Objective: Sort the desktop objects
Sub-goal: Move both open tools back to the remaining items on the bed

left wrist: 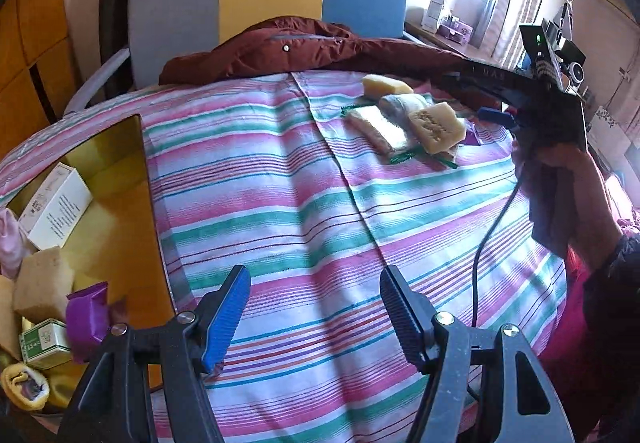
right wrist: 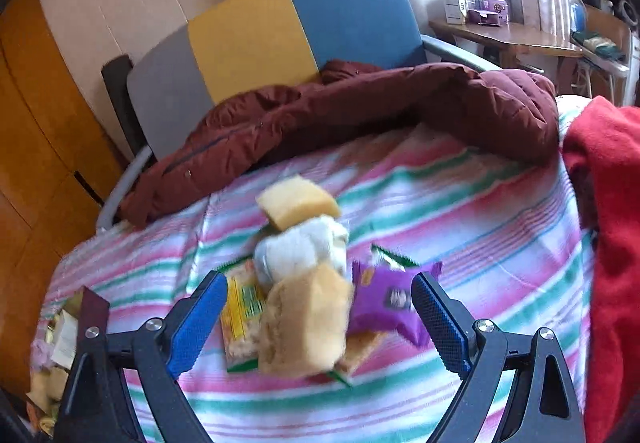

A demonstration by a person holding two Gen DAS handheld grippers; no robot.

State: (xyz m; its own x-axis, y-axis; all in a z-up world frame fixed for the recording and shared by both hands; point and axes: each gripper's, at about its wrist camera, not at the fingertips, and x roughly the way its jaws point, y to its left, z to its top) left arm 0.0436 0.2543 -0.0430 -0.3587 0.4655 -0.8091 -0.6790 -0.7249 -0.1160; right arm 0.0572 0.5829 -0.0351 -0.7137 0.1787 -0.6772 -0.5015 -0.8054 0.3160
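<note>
A small pile lies on the striped cloth [left wrist: 304, 179]: a tan sponge [right wrist: 304, 323], a yellow sponge [right wrist: 296, 205], a rolled white cloth [right wrist: 300, 249], a purple snack packet [right wrist: 390, 299] and a green-edged cracker pack [right wrist: 242, 317]. My right gripper [right wrist: 320, 313] is open just above the pile, its fingers either side of the tan sponge and purple packet. In the left wrist view the pile [left wrist: 416, 119] sits far right with the right gripper [left wrist: 496, 115] over it. My left gripper [left wrist: 314, 317] is open and empty above bare cloth.
A yellow box [left wrist: 120, 219] at the left holds a white carton [left wrist: 56, 207], a sponge [left wrist: 42, 285], a purple packet [left wrist: 86, 319] and a green box [left wrist: 44, 343]. A maroon jacket [right wrist: 360, 111] and a colour-block chair [right wrist: 280, 27] lie behind. Red fabric [right wrist: 608, 203] is at right.
</note>
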